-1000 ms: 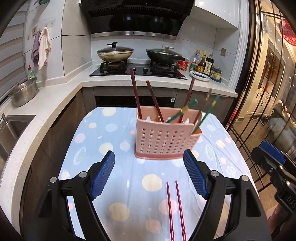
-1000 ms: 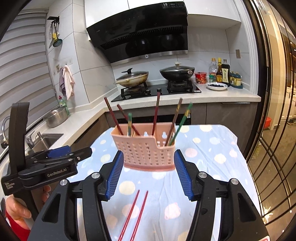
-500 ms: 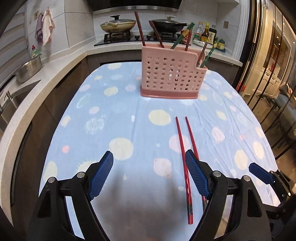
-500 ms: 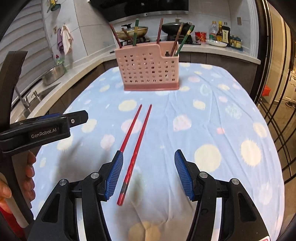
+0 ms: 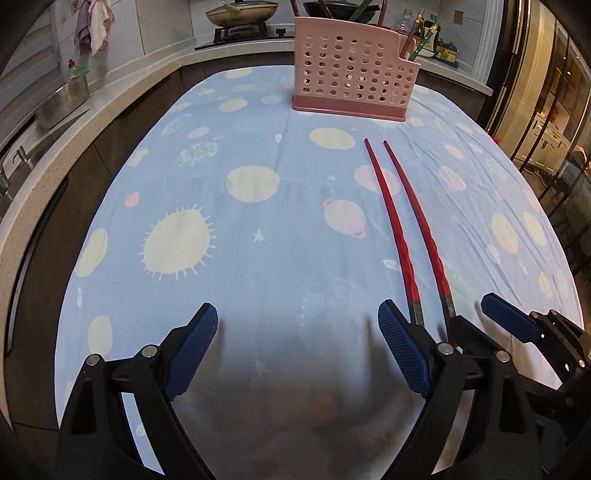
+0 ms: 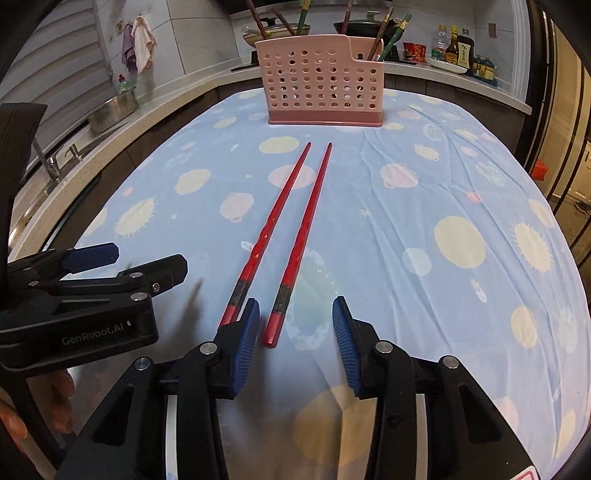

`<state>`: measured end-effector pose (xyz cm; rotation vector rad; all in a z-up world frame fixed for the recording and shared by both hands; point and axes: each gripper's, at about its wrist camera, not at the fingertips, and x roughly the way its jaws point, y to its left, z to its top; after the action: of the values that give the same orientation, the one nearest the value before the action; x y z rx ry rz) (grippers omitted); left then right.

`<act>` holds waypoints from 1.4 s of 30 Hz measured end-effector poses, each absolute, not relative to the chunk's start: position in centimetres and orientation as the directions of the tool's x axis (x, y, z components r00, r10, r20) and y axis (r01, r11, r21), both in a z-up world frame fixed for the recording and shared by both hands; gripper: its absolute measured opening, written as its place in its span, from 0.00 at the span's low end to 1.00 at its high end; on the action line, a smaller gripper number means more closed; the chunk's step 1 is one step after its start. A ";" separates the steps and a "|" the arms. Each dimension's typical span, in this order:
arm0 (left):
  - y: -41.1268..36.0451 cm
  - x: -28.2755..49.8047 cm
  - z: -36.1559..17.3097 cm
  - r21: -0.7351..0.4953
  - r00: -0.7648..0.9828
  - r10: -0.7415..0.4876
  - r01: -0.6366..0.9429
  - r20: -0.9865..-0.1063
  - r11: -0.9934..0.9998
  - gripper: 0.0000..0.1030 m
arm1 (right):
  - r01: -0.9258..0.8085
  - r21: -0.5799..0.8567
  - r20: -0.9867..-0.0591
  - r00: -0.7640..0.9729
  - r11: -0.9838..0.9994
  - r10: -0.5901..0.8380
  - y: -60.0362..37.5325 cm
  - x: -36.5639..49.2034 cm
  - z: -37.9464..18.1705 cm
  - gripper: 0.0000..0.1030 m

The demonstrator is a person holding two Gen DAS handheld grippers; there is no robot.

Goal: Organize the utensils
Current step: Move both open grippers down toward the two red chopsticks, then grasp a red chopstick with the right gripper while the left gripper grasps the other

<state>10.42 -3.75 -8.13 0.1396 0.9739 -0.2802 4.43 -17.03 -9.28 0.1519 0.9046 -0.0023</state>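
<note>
A blue patterned tablecloth (image 6: 461, 177) is covering the table, giving the loose pieces a flat working surface. At its far end a pink perforated holder (image 6: 325, 83) is standing upright, already keeping several dark and green chopsticks (image 6: 389, 33) leaning in its compartments; which compartment each sits in cannot be told. Two red chopsticks (image 6: 295, 225) are lying side by side on the cloth, near the holder, thick ends toward the grippers, evidently awaiting collection. The left gripper (image 5: 295, 347) is hovering beside them, its jaws having just been opening wide, nothing between them. The right gripper (image 6: 295, 332) has just been closing its jaws, now partly apart around the right-hand chopstick's end without pressing it, seemingly preparing the pickup.
</note>
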 end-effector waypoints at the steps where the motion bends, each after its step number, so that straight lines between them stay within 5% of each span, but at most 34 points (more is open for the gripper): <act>1: -3.7 10.3 -8.1 -0.008 0.529 -0.171 0.297 -0.831 0.955 0.83 | 0.066 0.131 -0.784 0.617 0.989 0.062 -16.9 4.4 -9.4 0.34; 11: -4.3 10.2 -8.6 -0.020 0.504 -0.181 0.308 -0.845 0.951 0.83 | 0.068 0.129 -0.791 0.609 0.989 0.061 -17.5 4.5 -10.1 0.08; 22: -8.0 9.0 -9.0 -0.042 0.472 -0.247 0.404 -0.846 0.914 0.82 | 0.151 0.160 -0.794 0.607 0.975 0.036 -21.3 3.1 -10.2 0.07; 29: -9.4 8.8 -9.7 -0.013 0.479 -0.239 0.428 -0.844 0.904 0.58 | 0.151 0.172 -0.795 0.604 0.973 0.047 -21.8 2.5 -10.2 0.07; 39: -9.0 8.6 -9.4 -0.041 0.464 -0.270 0.446 -0.844 0.894 0.09 | 0.140 0.190 -0.791 0.608 0.972 0.067 -21.9 2.0 -10.2 0.07; 42: -8.5 8.7 -9.3 -0.085 0.438 -0.298 0.443 -0.848 0.893 0.07 | 0.136 0.193 -0.787 0.613 0.972 0.070 -21.8 1.8 -10.0 0.07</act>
<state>8.69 -8.47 -9.26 0.1582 1.0183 -0.4626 1.77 -21.81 -9.96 0.2444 0.9127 -0.0385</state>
